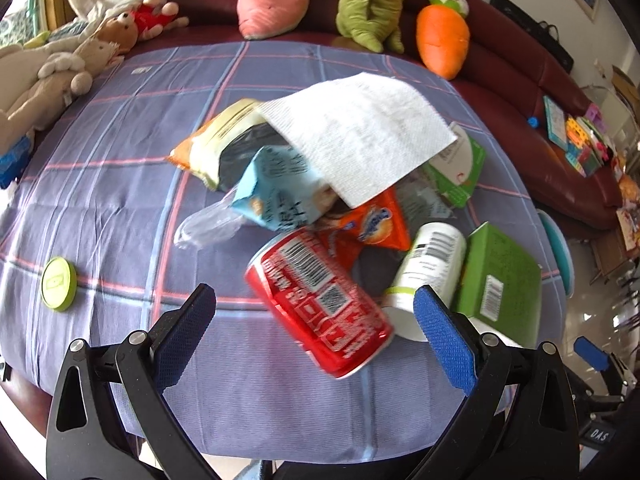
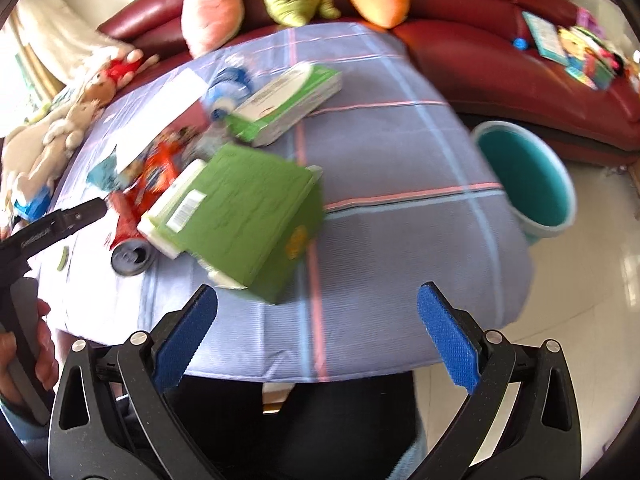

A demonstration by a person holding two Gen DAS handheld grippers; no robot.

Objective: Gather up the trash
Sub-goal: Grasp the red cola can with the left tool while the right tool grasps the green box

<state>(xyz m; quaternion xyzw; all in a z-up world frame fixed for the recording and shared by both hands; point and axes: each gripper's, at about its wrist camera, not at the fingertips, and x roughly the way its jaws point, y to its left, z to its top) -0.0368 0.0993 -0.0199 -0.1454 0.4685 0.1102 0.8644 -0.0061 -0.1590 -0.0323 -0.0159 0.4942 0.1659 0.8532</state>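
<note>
Trash lies heaped on a checked blue tablecloth [image 1: 100,208]. A red can [image 1: 320,300] lies on its side just ahead of my left gripper [image 1: 316,320], which is open and empty. Beside the can are a white cup [image 1: 432,268], a green box [image 1: 500,276], an orange wrapper [image 1: 372,224], a light blue packet [image 1: 280,188], a yellow snack bag [image 1: 216,144] and a white paper towel [image 1: 360,132]. My right gripper [image 2: 318,324] is open and empty above the table's near edge, with the green box [image 2: 248,216] ahead to its left. The can [image 2: 128,236] shows its open top.
A teal bin [image 2: 528,180] stands on the floor by the table's right side. A green lid [image 1: 59,283] lies alone at the left. A second green-and-white box [image 2: 288,104] sits farther back. Plush toys line the red sofa [image 2: 500,48] behind. A hand [image 2: 40,344] holds the left tool.
</note>
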